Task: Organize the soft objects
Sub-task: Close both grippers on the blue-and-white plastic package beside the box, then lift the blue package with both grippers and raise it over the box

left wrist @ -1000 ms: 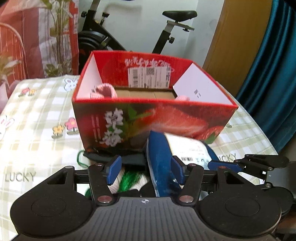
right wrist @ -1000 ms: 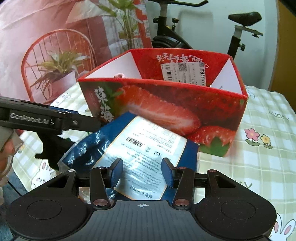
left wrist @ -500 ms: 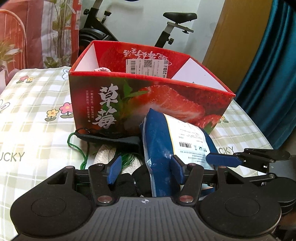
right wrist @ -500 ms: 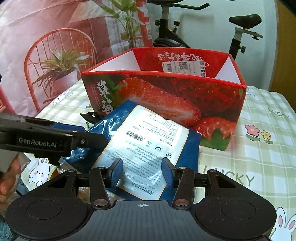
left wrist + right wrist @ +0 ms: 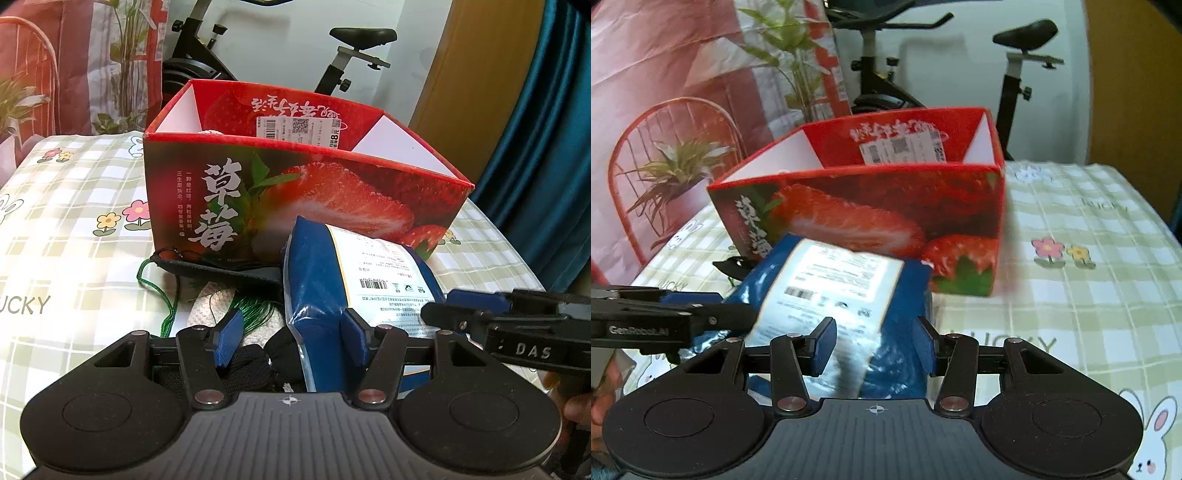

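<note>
A blue pouch (image 5: 317, 280) with a white label stands tilted against the front of the red strawberry box (image 5: 332, 206). My right gripper (image 5: 875, 345) is shut on the pouch (image 5: 842, 280), whose crinkled lower end fills the gap between the pads. It comes in from the right in the left wrist view (image 5: 443, 304). My left gripper (image 5: 291, 339) is open. The pouch's edge lies by its right finger, and its left pad touches nothing. Below it lie a black cloth (image 5: 221, 269), a green cord (image 5: 162, 291) and a cream knitted piece (image 5: 210, 302).
A checked tablecloth (image 5: 74, 258) covers the table. A knitted item (image 5: 208, 132) peeks over the box's rim. An exercise bike (image 5: 343, 55) stands behind the box (image 5: 871, 206). There is a red chair with a plant (image 5: 672, 166) at the left and a teal curtain (image 5: 535, 147) at the right.
Both grippers have sunk toward the table with the pouch, so the box stands higher in both views. The right wrist view has swung and is now blurred.
</note>
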`<state>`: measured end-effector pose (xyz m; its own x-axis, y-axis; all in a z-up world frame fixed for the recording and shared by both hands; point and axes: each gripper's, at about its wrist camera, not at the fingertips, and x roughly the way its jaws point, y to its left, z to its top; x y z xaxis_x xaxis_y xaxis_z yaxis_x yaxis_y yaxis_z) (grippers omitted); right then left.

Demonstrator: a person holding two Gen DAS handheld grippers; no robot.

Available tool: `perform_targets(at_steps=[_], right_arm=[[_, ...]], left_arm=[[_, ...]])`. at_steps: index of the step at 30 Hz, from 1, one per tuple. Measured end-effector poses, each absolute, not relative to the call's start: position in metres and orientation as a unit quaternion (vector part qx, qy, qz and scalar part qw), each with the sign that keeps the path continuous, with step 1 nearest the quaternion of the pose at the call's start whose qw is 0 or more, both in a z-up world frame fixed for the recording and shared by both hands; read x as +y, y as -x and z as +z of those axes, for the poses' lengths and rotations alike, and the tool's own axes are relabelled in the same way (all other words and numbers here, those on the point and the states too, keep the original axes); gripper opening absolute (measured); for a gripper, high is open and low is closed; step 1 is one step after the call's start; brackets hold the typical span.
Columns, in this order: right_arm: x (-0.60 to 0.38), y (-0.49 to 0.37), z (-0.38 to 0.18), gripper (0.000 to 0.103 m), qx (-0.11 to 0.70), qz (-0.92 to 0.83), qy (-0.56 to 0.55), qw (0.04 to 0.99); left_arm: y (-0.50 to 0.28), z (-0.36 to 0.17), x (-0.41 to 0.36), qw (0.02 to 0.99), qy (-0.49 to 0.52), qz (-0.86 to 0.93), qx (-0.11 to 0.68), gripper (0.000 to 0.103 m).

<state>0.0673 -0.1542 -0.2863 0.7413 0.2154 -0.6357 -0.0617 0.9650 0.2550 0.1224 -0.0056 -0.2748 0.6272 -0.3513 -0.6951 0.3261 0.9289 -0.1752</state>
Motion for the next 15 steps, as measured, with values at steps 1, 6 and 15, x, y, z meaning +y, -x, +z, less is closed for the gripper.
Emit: perform_targets(at_steps=[1, 6, 15], right_arm=[[-0.1546, -0.0678, -0.2889, 0.044, 0.355, 0.077, -0.113, 0.925], [-0.152, -0.0668, -0.2928, 0.044, 0.358, 0.086, -0.121, 0.922], [-0.1502, -0.0671, -0.2936, 0.044, 0.36, 0.092, -0.13, 0.919]], left_arm=[[-0.1223, -0.2747, -0.0057, 0.902, 0.016, -0.188, 0.389, 0.062], [-0.1215, -0.2743, -0.0054, 0.902, 0.018, -0.189, 0.388, 0.062], [-0.1218, -0.2714, -0.0055, 0.9, 0.017, -0.192, 0.391, 0.061]])
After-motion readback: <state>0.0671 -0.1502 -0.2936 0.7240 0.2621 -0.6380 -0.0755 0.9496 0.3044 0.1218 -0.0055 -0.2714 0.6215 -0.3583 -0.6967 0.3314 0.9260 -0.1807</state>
